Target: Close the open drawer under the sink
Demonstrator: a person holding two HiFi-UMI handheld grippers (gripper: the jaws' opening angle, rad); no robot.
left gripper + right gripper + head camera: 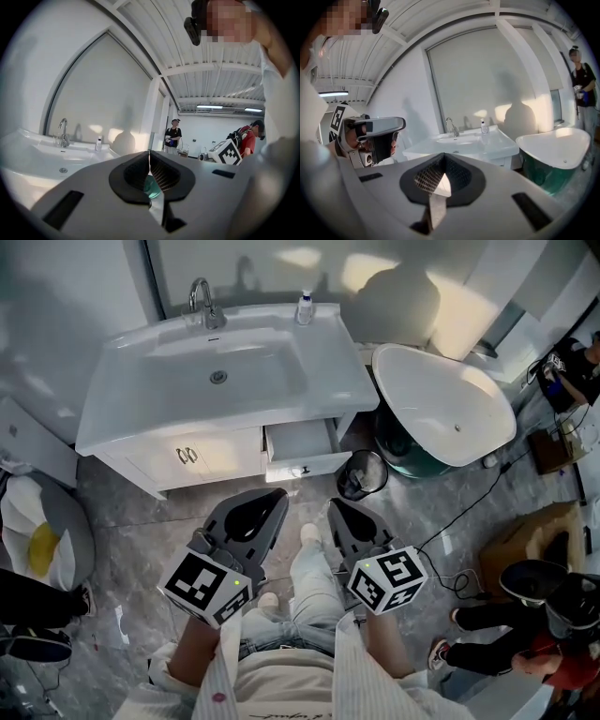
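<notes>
Marble floor (141,521); open drawer (302,442) under sink (216,371), ahead of closed jaws, untouched.

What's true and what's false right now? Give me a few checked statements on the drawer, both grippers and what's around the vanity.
1. The drawer under the sink is pulled out. True.
2. The right gripper touches the drawer front. False: it is held back from the drawer, above the floor by the person's legs.
3. The left gripper and the right gripper both have their jaws together, with nothing between them. True.
4. The small bottle stands left of the faucet. False: it stands to the faucet's right, at the sink's back corner.
5. A black waste bin stands on the floor just right of the open drawer. True.
</notes>
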